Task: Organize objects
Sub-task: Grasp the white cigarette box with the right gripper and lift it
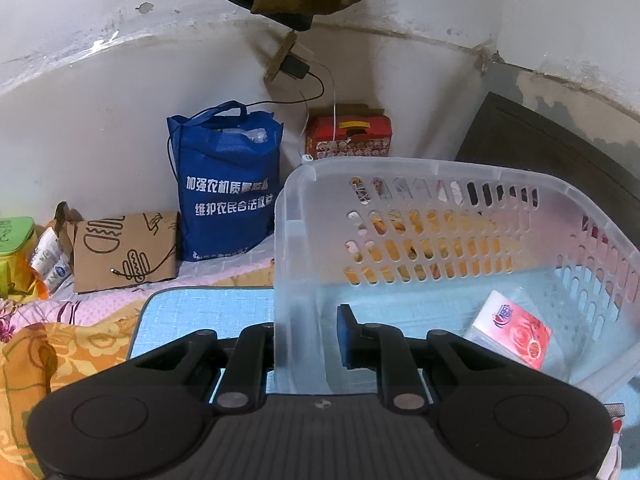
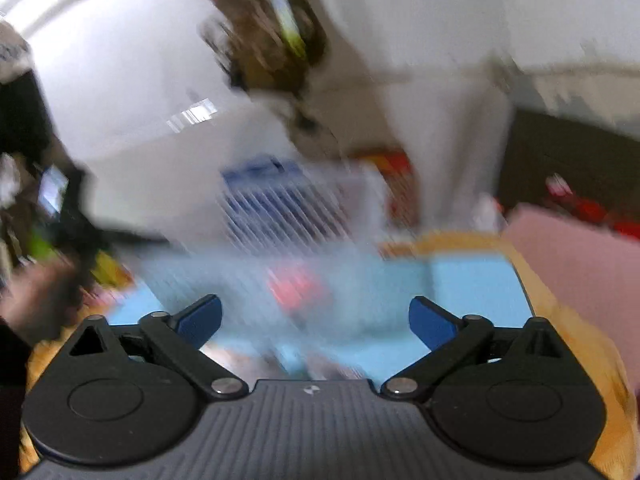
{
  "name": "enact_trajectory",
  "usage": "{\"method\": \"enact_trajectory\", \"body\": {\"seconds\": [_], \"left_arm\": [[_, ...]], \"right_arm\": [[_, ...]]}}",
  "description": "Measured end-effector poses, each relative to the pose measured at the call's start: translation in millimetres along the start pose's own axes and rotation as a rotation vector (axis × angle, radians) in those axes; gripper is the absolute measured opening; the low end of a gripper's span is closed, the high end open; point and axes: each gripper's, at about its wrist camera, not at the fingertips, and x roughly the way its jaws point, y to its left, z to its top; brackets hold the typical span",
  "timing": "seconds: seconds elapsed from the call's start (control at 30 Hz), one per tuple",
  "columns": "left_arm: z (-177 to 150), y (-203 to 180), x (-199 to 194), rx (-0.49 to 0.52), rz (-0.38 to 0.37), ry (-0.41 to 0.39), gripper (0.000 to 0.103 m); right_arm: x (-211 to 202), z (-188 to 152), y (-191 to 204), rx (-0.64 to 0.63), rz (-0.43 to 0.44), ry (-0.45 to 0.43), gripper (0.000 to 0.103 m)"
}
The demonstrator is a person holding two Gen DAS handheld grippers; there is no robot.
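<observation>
My left gripper (image 1: 308, 338) is shut on the near left wall of a clear plastic basket (image 1: 400, 172), one blue pad (image 1: 346, 338) inside and the other hidden behind the wall. A red-and-white tissue pack (image 1: 514, 330) lies in the basket at the right. The basket rests on a light blue mat (image 1: 200, 312). My right gripper (image 2: 314, 322) is open and empty above the mat (image 2: 460, 276). The right wrist view is blurred by motion; the basket (image 2: 288, 216) and a red blur of the tissue pack (image 2: 296, 284) show ahead of it.
A blue tote bag (image 1: 228, 184), a brown paper bag (image 1: 124, 252), a red box (image 1: 348, 138) and a green bag (image 1: 16, 248) sit by the white wall. Orange and pink bedding (image 1: 60, 344) surrounds the mat. A dark wooden panel (image 1: 560, 152) stands at the right.
</observation>
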Motion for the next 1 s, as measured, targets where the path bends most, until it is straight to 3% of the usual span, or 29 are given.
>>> {"method": "enact_trajectory", "body": {"seconds": [0.07, 0.17, 0.43, 0.83, 0.9, 1.0], "left_arm": [[0, 1, 1, -0.004, -0.004, 0.005, 0.022], [0, -1, 0, 0.001, 0.0, 0.009, 0.022], [-1, -1, 0, 0.006, 0.002, 0.008, 0.022], [-1, -1, 0, 0.016, -0.007, 0.009, 0.023], [-1, -1, 0, 0.014, -0.011, 0.01, 0.023], [-1, -1, 0, 0.014, -0.012, 0.01, 0.023]], "right_arm": [[22, -14, -16, 0.039, -0.004, 0.081, 0.066], [48, -24, -27, 0.051, -0.006, 0.131, 0.063], [71, -28, -25, -0.008, 0.032, 0.142, 0.065], [63, -47, -16, -0.054, 0.052, 0.11, 0.059], [61, -48, -15, -0.052, 0.052, 0.105, 0.054], [56, -50, -15, -0.048, 0.05, 0.096, 0.034]]}}
